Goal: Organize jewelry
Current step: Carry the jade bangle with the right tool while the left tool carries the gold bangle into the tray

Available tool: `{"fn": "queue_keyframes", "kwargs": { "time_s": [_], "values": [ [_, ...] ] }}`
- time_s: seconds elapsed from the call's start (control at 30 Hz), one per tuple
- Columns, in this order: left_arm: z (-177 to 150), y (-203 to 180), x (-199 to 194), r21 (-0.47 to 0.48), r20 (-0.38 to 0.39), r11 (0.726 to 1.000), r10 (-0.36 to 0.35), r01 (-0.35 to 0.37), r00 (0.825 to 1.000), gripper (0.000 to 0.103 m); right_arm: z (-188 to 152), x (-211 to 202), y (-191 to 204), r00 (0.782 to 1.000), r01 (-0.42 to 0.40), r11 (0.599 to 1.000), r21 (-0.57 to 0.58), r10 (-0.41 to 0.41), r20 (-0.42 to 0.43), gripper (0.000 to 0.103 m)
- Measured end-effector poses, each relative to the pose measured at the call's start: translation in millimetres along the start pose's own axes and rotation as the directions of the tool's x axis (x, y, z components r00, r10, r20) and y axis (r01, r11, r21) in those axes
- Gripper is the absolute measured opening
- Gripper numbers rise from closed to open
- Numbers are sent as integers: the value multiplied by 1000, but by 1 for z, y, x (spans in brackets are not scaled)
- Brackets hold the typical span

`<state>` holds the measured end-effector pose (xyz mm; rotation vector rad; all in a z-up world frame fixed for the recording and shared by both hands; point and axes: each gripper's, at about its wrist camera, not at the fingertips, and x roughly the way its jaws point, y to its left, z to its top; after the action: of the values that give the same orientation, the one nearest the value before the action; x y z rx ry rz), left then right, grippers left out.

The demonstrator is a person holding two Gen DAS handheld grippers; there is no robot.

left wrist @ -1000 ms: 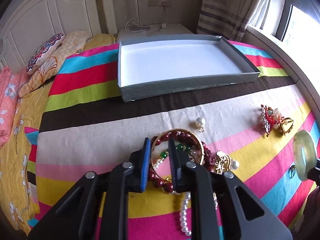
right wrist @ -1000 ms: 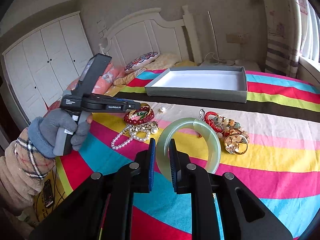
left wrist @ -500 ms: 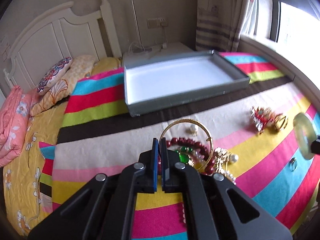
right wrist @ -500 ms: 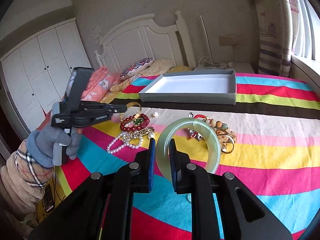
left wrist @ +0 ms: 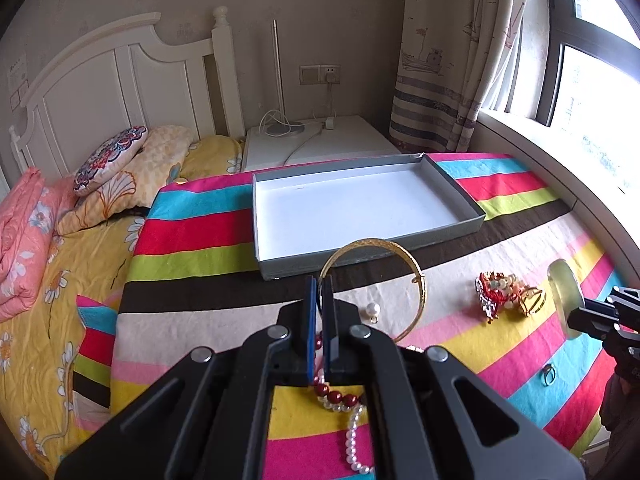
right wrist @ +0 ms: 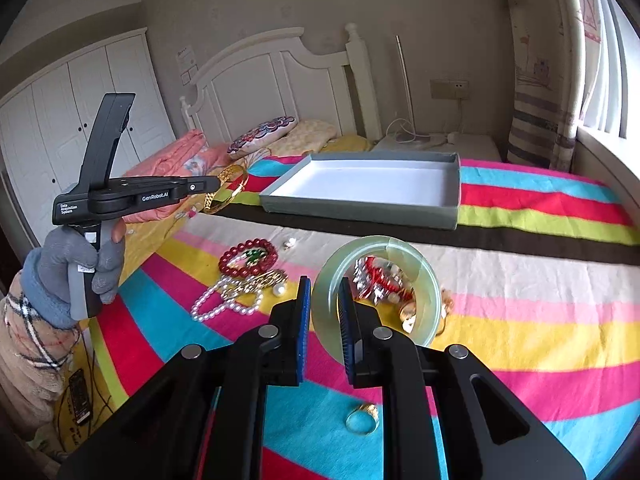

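Observation:
My left gripper [left wrist: 319, 284] is shut on a gold bangle [left wrist: 416, 280] and holds it in the air above the striped bedspread; it also shows in the right wrist view [right wrist: 224, 190]. My right gripper [right wrist: 322, 286] is shut on a pale green jade bangle [right wrist: 424, 276], lifted above the bed; the left wrist view shows it at the right edge [left wrist: 564, 292]. An empty grey tray with a white floor [left wrist: 460, 196] lies further back on the bed. A red bead bracelet [right wrist: 248, 256], a pearl strand [right wrist: 216, 308] and a red-and-gold cluster [left wrist: 508, 292] lie on the spread.
A gold ring [right wrist: 362, 418] lies on the blue stripe near my right gripper. A loose pearl [left wrist: 373, 310] lies before the tray. Pillows [left wrist: 116, 160] and the white headboard [left wrist: 120, 80] are at the far left, a nightstand [left wrist: 320, 140] behind the tray, a window at right.
My left gripper closed on the gold bangle and lifted it off the jewelry pile toward the tray. My right gripper kept its hold on the jade bangle and tilted it.

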<state>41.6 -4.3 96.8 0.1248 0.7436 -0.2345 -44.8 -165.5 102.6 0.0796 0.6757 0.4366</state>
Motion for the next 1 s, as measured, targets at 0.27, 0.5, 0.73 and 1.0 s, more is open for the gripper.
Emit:
{"fn": "queue_keyframes", "kwargs": {
  "time_s": [0.27,0.5,0.73,1.0],
  "values": [
    [25,4,33,-56,-48,998,-33,30,998,2,42,34,-14,997,70,995,-68,-73,-38,16],
    [50,13,77,-122,-110,992,-31,18,993,2,86,87,-21,984,130,980,-149,-146,-103,16],
    [68,21,131,-168,-183,985,2,-33,983,2,112,147,-42,954,172,970,-170,-207,-215,16],
    [72,32,168,-228,-219,972,10,-61,976,2,126,185,-59,925,209,960,-185,-256,-283,17]
  ]
}}
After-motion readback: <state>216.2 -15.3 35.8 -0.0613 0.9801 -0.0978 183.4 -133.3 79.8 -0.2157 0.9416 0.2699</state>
